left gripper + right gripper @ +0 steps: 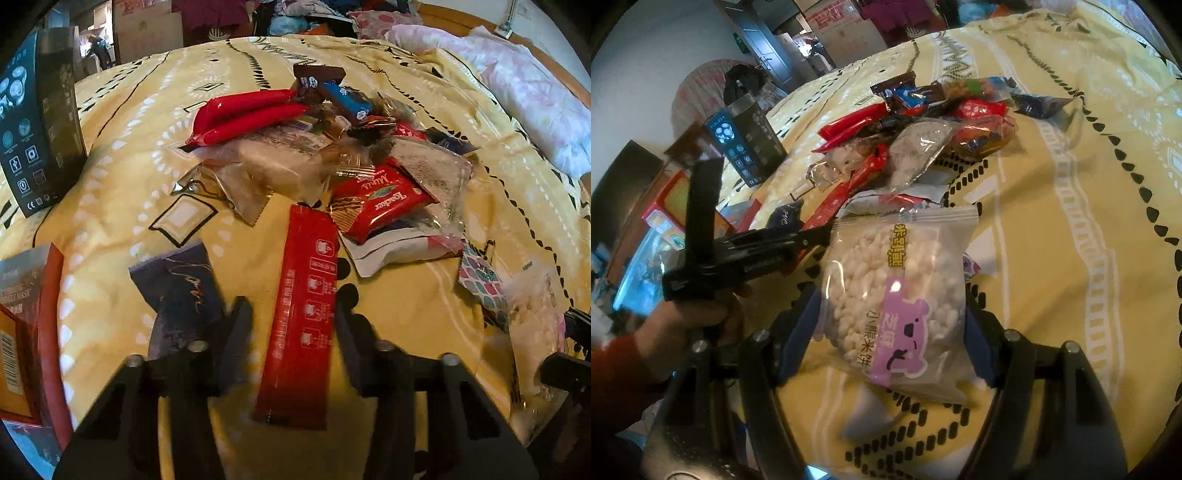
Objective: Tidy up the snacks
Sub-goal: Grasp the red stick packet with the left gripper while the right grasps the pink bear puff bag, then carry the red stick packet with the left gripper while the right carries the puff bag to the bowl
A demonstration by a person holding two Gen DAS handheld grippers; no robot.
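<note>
A pile of snack packets point(332, 155) lies on the yellow patterned bedspread point(129, 122). My left gripper point(291, 317) is open, its fingers on either side of a long red sachet point(301, 317) that lies flat on the spread. A dark blue packet point(181, 288) lies just left of it. My right gripper point(892, 325) is shut on a clear rice-cracker bag with a purple bear label point(897, 299), held just above the spread. The left gripper point(816, 232) shows in the right wrist view, left of the bag. The pile also shows there point(923, 125).
A dark box point(37, 122) stands at the left of the bed, also in the right wrist view point(746, 140). Red and orange boxes point(26, 332) lie at the near left edge. A pink quilt point(517, 85) lies at the far right. Clothes are heaped beyond the bed.
</note>
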